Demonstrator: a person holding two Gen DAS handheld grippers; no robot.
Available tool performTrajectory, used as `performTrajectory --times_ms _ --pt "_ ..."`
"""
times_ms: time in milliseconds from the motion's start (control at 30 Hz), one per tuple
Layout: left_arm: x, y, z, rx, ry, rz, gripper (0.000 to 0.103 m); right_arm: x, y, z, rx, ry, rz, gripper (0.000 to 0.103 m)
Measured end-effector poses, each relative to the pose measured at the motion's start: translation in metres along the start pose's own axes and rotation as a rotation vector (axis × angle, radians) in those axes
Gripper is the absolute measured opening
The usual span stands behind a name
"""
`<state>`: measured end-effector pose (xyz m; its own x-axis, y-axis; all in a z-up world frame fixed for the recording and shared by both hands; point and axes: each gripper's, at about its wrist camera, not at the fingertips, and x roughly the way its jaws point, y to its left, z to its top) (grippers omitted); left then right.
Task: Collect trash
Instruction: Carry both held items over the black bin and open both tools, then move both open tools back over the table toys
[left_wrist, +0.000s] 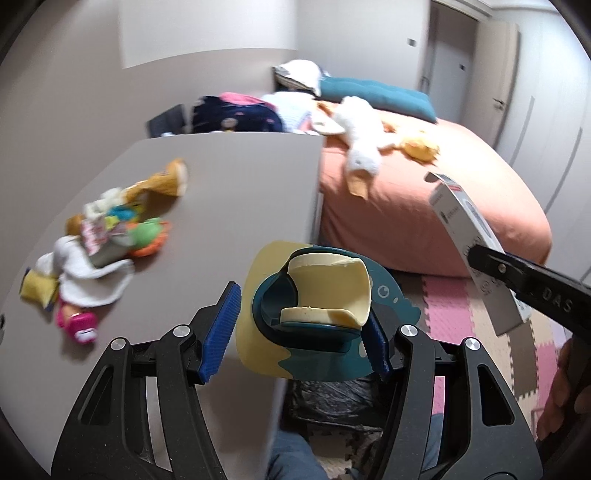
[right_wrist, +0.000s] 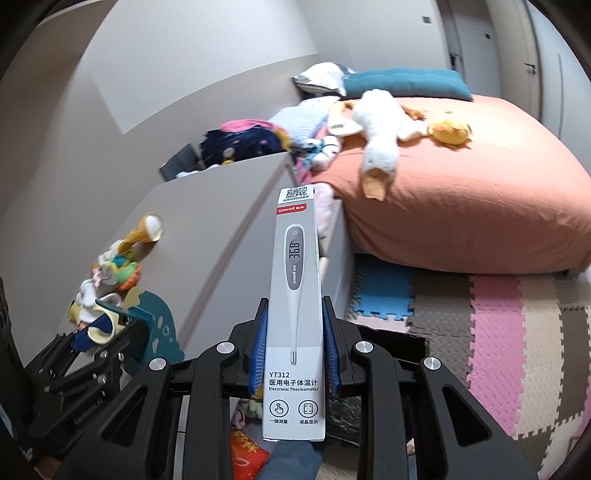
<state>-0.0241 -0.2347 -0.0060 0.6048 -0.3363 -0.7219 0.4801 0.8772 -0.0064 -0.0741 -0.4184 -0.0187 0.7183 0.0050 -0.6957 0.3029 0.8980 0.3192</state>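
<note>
My right gripper (right_wrist: 294, 343) is shut on a tall grey thermometer box (right_wrist: 295, 295), held upright; it also shows in the left wrist view (left_wrist: 476, 254). My left gripper (left_wrist: 299, 325) has a teal and yellow dinosaur-shaped plastic holder (left_wrist: 317, 306) between its fingers; the right pad touches it and the left pad (left_wrist: 221, 332) stands apart from it. The holder also shows in the right wrist view (right_wrist: 147, 325). A black trash bag (left_wrist: 332, 402) lies below the left gripper beside the table.
A grey table (left_wrist: 229, 192) carries a pile of wrappers, cloths and small toys (left_wrist: 107, 236). An orange bed (right_wrist: 461, 192) with plush toys (right_wrist: 384, 129) stands to the right. Coloured foam mats (right_wrist: 498, 332) cover the floor. A red packet (right_wrist: 247, 454) lies low.
</note>
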Motion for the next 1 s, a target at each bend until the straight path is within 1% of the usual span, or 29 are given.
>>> performTrajectory --times_ms 100,133,167,200,233,300,333,600,800,1000 --pt "0.011 -0.019 0.002 0.039 0.019 -0.027 0.06 0.002 -0.017 0.002 0.032 0.008 -0.022 0.029" --pt "0.016 -0.026 0.002 0.054 0.04 -0.054 0.061 0.003 -0.022 0.003 0.037 0.019 -0.032 0.035" --pt "0.019 -0.031 0.001 0.062 0.055 -0.072 0.063 0.006 -0.028 0.005 0.041 0.03 -0.058 0.046" --pt "0.023 -0.035 0.001 0.068 0.066 -0.072 0.086 0.006 -0.032 0.005 0.05 0.027 -0.081 0.067" --pt "0.026 -0.039 0.001 0.077 0.065 -0.047 0.095 0.005 -0.038 0.006 0.063 0.011 -0.113 0.076" --pt "0.029 -0.045 0.001 0.1 0.052 -0.022 0.096 0.004 -0.047 0.007 0.072 -0.006 -0.151 0.076" --pt "0.033 -0.048 0.001 0.112 0.061 -0.023 0.096 0.005 -0.051 0.007 0.079 -0.005 -0.158 0.076" --pt "0.039 -0.049 0.002 0.115 0.079 -0.031 0.096 0.011 -0.066 0.007 0.118 0.004 -0.166 0.076" --pt "0.036 -0.043 0.002 0.104 0.075 -0.019 0.096 0.015 -0.054 0.008 0.092 0.009 -0.149 0.076" --pt "0.032 -0.022 0.003 0.081 0.074 0.018 0.096 0.025 -0.032 0.012 0.049 0.024 -0.105 0.076"
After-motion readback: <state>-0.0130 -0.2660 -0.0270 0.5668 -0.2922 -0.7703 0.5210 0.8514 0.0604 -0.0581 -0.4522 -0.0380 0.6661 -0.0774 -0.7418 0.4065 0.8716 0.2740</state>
